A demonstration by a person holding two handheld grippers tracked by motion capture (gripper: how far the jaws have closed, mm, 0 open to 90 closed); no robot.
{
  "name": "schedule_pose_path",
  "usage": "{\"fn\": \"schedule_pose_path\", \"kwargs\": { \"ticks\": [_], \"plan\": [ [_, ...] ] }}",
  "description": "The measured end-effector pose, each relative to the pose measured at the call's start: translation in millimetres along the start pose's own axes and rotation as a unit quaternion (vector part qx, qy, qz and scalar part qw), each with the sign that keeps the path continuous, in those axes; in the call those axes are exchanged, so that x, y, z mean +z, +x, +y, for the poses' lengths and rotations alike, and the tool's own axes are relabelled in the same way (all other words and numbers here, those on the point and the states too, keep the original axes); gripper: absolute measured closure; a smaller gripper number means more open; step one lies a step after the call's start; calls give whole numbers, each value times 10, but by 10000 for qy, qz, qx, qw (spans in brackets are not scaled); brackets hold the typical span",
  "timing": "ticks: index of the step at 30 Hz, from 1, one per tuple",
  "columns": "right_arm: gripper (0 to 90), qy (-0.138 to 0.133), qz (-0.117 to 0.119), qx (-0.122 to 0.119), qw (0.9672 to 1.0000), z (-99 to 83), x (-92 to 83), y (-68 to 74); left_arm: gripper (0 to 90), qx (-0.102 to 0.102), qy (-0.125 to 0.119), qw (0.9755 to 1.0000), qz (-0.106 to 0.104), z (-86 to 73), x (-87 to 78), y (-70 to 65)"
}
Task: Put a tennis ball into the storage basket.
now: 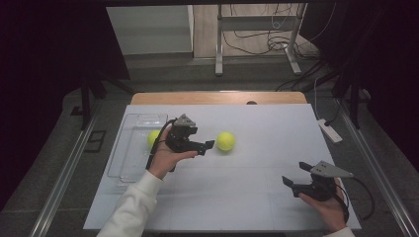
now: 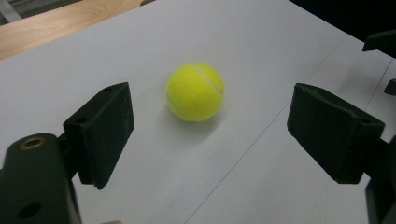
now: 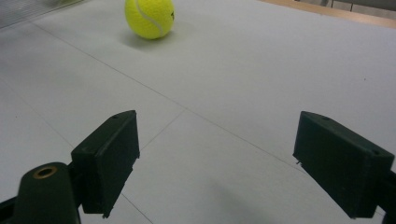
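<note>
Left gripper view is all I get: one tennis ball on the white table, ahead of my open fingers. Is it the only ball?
Observer: No. A second tennis ball lies in a clear tray at the table's left side, next to the left gripper.
Operator: Where is the right gripper?
Observer: The right gripper is low over the near right corner, well apart from the loose ball.
Operator: Is it carrying anything?
Observer: No. Its fingers stand open with nothing between them.
</note>
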State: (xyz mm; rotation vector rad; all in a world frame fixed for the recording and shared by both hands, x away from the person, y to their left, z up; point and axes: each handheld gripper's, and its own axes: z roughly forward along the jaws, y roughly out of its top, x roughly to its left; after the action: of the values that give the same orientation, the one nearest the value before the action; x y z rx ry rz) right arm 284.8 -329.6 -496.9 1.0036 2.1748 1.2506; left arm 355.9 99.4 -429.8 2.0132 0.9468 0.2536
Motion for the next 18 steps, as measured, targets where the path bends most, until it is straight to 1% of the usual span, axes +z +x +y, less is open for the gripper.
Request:
{"fn": "schedule_pose_path", "kwargs": {
  "ticks": [13, 18],
  "plan": [
    [147, 4, -4, -4, 10000, 2, -1, -1, 155, -6, 80, 10000, -45, 76, 102, -12],
    [147, -1, -5, 3, 10000, -1, 0, -5, 154, -47, 105, 9999, -68, 96, 157, -2]
  ]
}}
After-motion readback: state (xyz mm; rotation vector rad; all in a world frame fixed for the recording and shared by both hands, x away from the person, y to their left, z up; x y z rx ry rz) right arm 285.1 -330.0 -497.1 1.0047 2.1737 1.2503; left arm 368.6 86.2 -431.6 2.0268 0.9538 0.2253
